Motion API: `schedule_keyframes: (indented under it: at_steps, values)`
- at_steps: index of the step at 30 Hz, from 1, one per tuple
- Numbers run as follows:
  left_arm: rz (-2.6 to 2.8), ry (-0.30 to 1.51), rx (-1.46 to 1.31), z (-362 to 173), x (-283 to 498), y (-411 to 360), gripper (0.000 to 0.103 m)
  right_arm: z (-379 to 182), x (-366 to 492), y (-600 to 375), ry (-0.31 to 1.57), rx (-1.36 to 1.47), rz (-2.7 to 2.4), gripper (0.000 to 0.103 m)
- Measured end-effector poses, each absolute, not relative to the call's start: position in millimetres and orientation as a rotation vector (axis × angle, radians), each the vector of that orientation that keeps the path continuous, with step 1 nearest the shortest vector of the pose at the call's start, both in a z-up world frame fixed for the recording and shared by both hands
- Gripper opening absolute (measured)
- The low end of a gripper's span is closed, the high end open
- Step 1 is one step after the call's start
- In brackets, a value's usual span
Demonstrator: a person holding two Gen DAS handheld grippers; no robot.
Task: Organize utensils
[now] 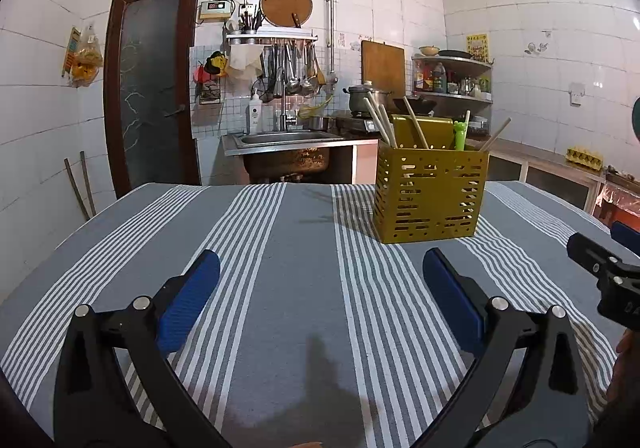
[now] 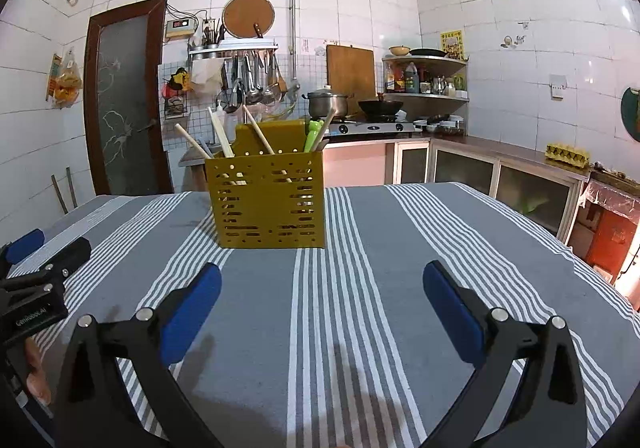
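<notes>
A yellow perforated utensil holder (image 1: 430, 195) stands upright on the striped tablecloth, also in the right wrist view (image 2: 270, 201). Wooden chopsticks (image 1: 384, 125) and a green utensil (image 1: 460, 135) stick out of it; they show in the right wrist view too, chopsticks (image 2: 222, 137) and green utensil (image 2: 312, 133). My left gripper (image 1: 320, 268) is open and empty, low over the cloth, left of and nearer than the holder. My right gripper (image 2: 322, 280) is open and empty, in front of the holder. Each gripper shows at the edge of the other's view.
The grey and white striped tablecloth (image 1: 288, 248) covers the table (image 2: 400, 248). Behind the table are a sink (image 1: 284, 139), a stove with a pot (image 2: 326, 103) and wok, a corner shelf (image 2: 428, 79) and a counter along the right wall (image 2: 520, 155).
</notes>
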State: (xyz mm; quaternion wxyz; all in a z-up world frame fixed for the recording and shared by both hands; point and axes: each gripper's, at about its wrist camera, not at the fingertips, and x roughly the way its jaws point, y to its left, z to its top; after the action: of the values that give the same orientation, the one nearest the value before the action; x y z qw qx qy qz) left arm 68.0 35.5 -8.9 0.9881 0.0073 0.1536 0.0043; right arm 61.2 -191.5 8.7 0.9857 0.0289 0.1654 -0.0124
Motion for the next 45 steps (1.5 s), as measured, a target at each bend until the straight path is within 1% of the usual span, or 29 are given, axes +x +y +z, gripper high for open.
schedule_keyframes:
  at_steps: [14,45]
  values:
    - [-0.014,0.291,0.084,-7.5,59.0,20.2,0.098,11.0,46.2,-181.9,0.265,-0.001,-0.044,0.099]
    - [-0.016,0.268,0.063,-4.1,53.7,25.3,0.098,9.0,48.2,-187.6,0.281,0.006,-0.050,0.099]
